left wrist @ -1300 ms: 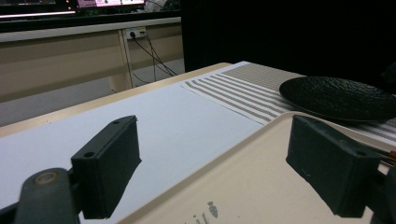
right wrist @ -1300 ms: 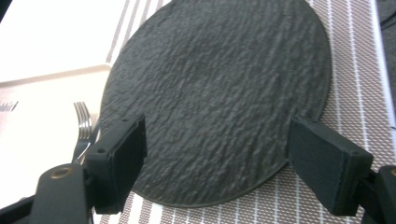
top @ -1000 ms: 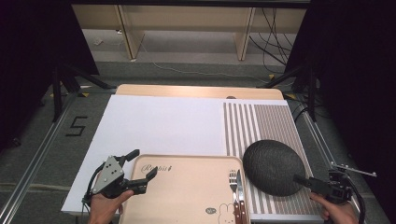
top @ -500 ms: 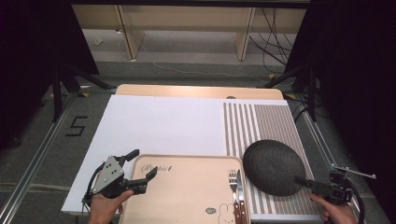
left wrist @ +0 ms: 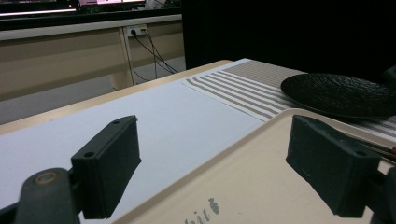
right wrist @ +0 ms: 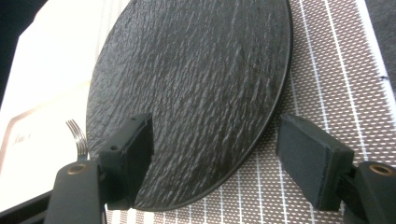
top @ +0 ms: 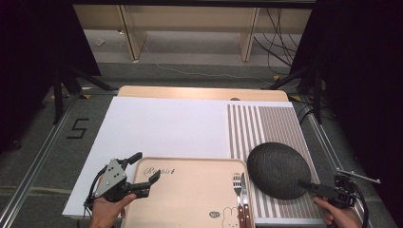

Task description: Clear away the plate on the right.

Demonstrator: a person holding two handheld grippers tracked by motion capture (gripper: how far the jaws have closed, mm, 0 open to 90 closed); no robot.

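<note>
Here the work centres on the black plate (top: 278, 169), which lies flat on the striped placemat (top: 271, 123) just right of the beige tray (top: 190, 190); the plate is the landmark for everything else. The right claw (top: 311, 186) sits at the plate's near right rim, and in the right gripper view its jaws stand apart on either side of that rim — released, with the pads not pressing on the plate (right wrist: 196, 93), though they have just been closing a little. The left claw (top: 142, 173) is well to the left of the plate, at the tray's far left corner; its jaws are spread wide with the tray's edge (left wrist: 261, 140) between them, gripping nothing. A fork (top: 236, 187) and a knife (top: 243, 190) lie on the tray just left of the plate. The step in hand looks like the approach to grasp the plate by its rim; the next move probably calls for sliding one jaw under the thin edge and the other over it, then closing firmly — a shallow bite on so flat and textured a plate might let it tip or slip once lifted.
</note>
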